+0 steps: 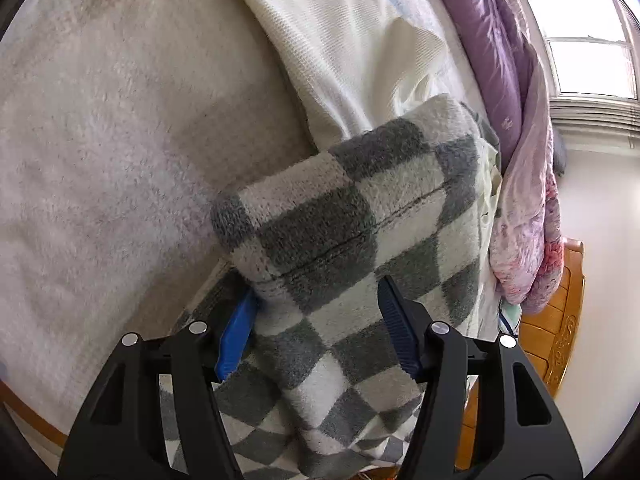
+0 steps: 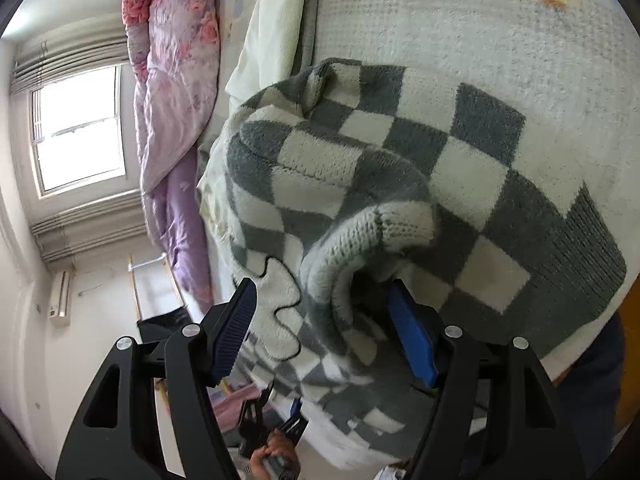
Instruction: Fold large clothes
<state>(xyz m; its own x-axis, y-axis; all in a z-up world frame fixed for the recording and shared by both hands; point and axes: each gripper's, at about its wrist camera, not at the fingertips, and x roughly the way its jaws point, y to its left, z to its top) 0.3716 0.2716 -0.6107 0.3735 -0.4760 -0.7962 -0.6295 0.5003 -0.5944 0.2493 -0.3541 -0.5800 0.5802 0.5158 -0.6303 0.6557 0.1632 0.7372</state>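
A grey-and-white checkered knit garment (image 1: pixel 352 216) lies in a thick folded bundle on the bed. In the left wrist view my left gripper (image 1: pixel 316 288) stands open around the near end of the bundle, with a blue pad (image 1: pixel 234 332) on each side and the fabric filling the gap. In the right wrist view the same garment (image 2: pixel 400 152) bulges up, with a rolled cuff-like fold (image 2: pixel 384 224) in front. My right gripper (image 2: pixel 322 285) is open over that fold. Its right pad (image 2: pixel 414 336) is tucked under the fold; the left pad stands beside a cream edge with a wavy black seam.
A fluffy cream blanket (image 1: pixel 100 140) covers the bed, and a white waffle-knit cloth (image 1: pixel 340 40) lies behind the garment. A purple floral quilt (image 2: pixel 172 80) is heaped near the window (image 2: pixel 80 128). Wooden bed frame (image 1: pixel 560 320). A hand (image 2: pixel 276 456) with a black tool shows low down.
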